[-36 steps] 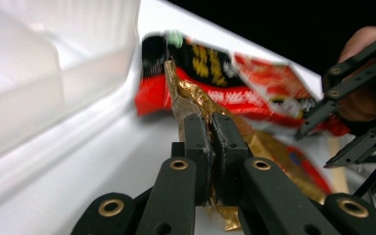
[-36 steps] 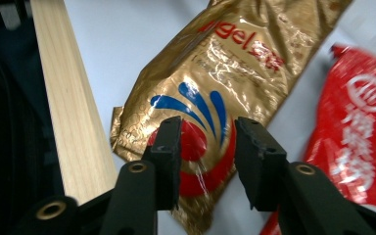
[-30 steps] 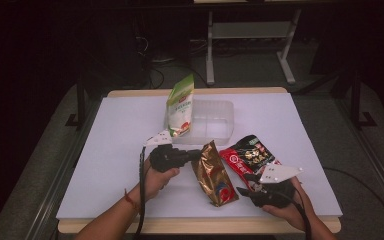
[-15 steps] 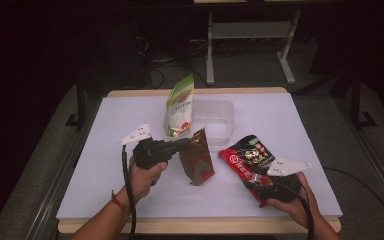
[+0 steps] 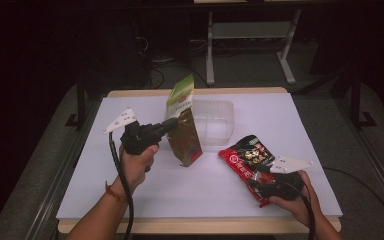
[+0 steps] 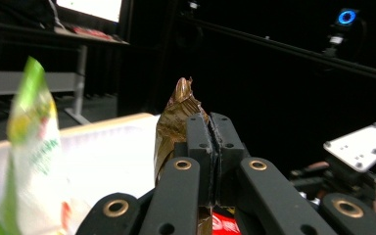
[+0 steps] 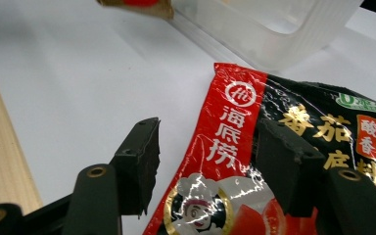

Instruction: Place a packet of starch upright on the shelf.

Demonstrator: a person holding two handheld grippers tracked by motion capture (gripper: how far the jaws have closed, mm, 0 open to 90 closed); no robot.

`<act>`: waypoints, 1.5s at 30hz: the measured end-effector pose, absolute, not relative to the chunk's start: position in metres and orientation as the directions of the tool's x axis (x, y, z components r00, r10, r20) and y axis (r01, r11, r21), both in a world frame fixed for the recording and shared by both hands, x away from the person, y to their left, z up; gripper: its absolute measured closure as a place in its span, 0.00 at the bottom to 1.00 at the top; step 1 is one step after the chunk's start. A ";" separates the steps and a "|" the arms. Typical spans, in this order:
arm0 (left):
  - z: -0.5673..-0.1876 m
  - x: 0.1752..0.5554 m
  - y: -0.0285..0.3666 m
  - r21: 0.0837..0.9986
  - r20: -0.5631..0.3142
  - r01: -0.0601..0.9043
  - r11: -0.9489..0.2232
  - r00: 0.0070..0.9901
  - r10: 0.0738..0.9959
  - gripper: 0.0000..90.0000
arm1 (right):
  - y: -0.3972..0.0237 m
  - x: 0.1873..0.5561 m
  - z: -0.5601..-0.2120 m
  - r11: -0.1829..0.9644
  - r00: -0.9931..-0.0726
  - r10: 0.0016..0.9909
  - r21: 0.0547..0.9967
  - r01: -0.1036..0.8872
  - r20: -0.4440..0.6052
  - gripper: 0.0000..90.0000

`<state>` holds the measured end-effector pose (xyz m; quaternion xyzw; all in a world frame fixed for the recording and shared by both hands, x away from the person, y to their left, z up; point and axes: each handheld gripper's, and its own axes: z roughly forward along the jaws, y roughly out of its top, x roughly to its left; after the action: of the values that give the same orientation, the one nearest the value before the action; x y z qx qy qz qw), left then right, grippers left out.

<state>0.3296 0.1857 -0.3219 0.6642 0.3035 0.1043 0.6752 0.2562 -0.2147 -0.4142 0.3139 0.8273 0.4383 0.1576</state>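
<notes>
My left gripper [image 5: 172,124] is shut on the top edge of a brown foil packet [image 5: 185,140], which hangs upright just above the white table [image 5: 280,125]. In the left gripper view the jaws [image 6: 210,137] pinch the packet's crumpled top [image 6: 174,122]. A red and black sauce packet [image 5: 247,160] lies flat at the front right. My right gripper [image 5: 260,182] is at its near end. The right gripper [image 7: 208,142] is open and its jaws have just been opening. The packet's red edge [image 7: 235,127] lies between them, and the pads do not press on it.
A clear plastic container [image 5: 215,122] sits at the middle back, with a green and white packet [image 5: 180,95] standing upright against its left side. The table's wooden front edge [image 5: 205,225] runs just behind both hands.
The left gripper has raised the brown packet off the table and carried it back and left, so it now hangs upright. The right gripper shifted slightly right to the sauce packet's end.
</notes>
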 end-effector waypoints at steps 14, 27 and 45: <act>-0.303 0.377 0.161 0.964 -0.256 0.239 0.113 0.732 0.631 0.99 | -0.219 0.255 -0.411 0.402 -0.757 0.653 0.839 0.368 0.019 0.52; -0.308 0.416 0.132 0.971 -0.195 0.234 0.047 0.661 0.725 0.98 | -0.219 0.257 -0.413 0.399 -0.756 0.654 0.835 0.379 0.031 0.47; -0.361 0.433 0.114 0.961 -0.222 0.272 0.042 0.675 0.704 0.97 | -0.220 0.257 -0.413 0.404 -0.754 0.656 0.834 0.376 0.022 0.48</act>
<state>0.4333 0.1145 -0.3609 0.6701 0.3642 0.1732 0.6232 0.2569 -0.2201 -0.4129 0.3135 0.8232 0.4467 0.1569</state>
